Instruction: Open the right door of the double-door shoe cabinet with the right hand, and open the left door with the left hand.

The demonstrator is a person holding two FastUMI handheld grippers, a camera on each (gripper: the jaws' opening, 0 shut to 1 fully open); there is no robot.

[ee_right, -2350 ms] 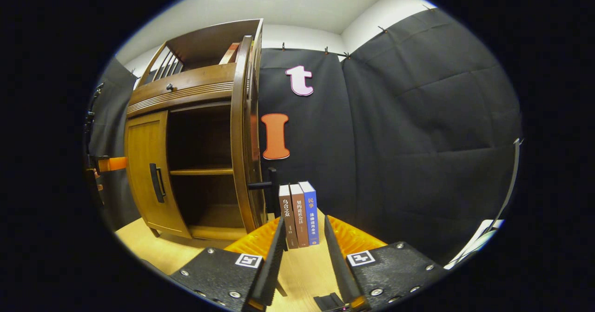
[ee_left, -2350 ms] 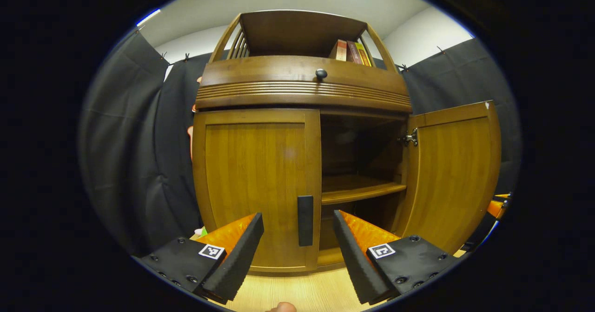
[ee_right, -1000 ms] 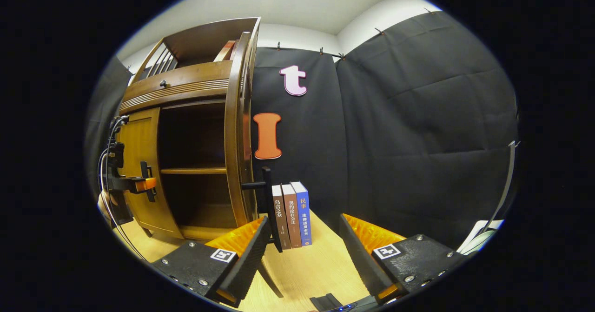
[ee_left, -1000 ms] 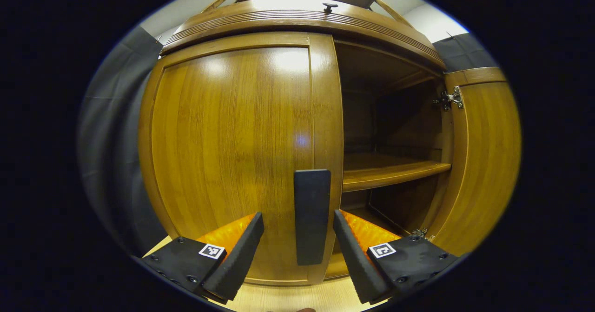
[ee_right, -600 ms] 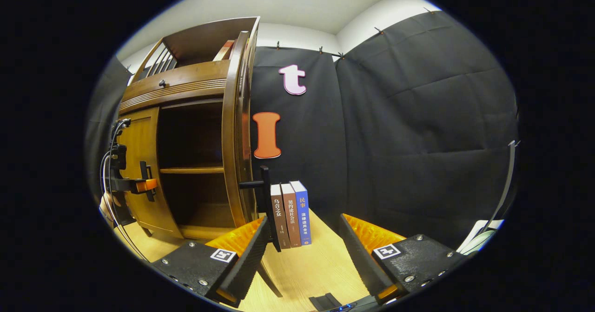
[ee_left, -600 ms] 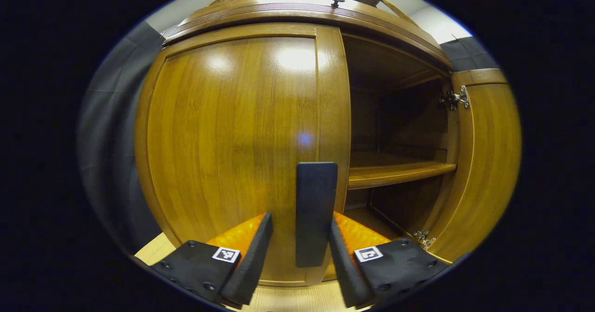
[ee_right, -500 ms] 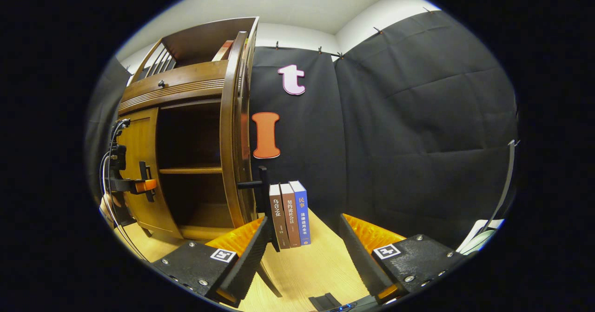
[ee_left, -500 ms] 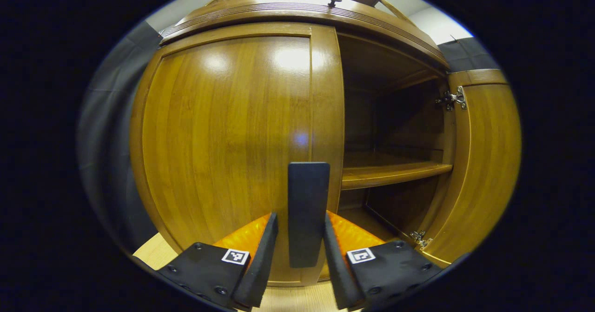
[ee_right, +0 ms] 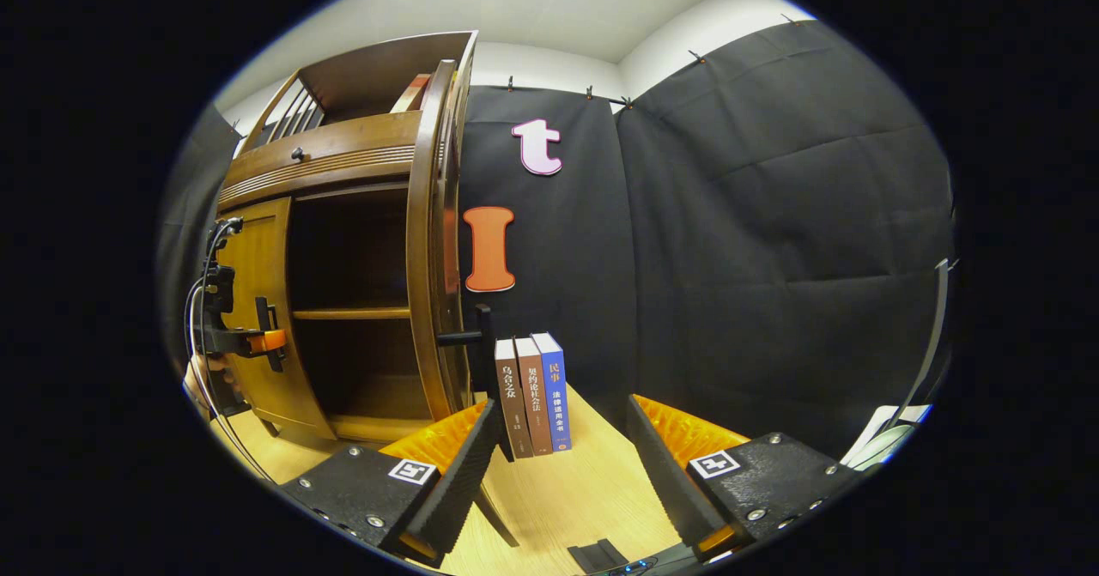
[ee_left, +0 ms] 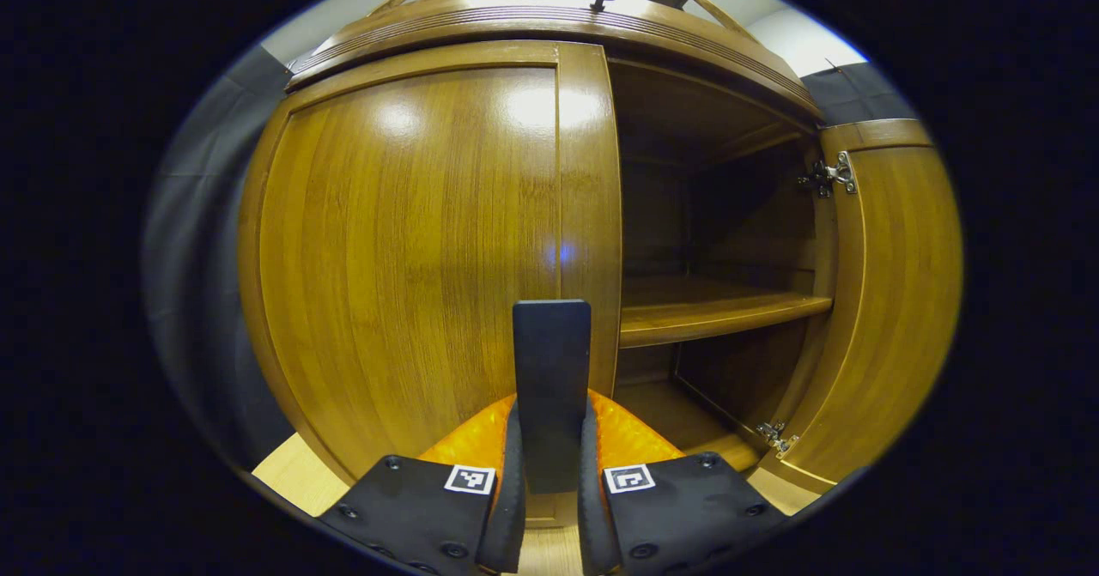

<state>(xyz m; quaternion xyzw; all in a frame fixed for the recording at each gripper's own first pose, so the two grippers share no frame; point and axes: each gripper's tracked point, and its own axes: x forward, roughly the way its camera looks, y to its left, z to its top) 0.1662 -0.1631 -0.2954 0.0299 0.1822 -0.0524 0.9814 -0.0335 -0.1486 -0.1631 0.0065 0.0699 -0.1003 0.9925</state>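
The wooden shoe cabinet [ee_left: 549, 22] stands close in front in the left gripper view. Its left door [ee_left: 412, 233] lies flat against the frame, with a black bar handle [ee_left: 551, 344] on its right edge. My left gripper [ee_left: 549, 409] is shut on that handle, one finger pressing each side. The right door [ee_left: 893, 301] stands swung wide, showing a shelf [ee_left: 721, 310] inside. In the right gripper view, the right door [ee_right: 427, 241] is edge-on with its handle [ee_right: 479, 336] sticking out. My right gripper [ee_right: 562, 404] is open and holds nothing, a little way back from it.
Three books [ee_right: 532, 396] stand upright on the light wooden floor [ee_right: 592, 482], just right of the open door. Black cloth walls close in behind and to the right. More books sit on top of the cabinet [ee_right: 412, 91]. The left gripper [ee_right: 262, 340] shows far off at the left door.
My left gripper moved up to the left door's handle and closed on it. My right gripper opened, let go of the right door's handle and backed off slightly.
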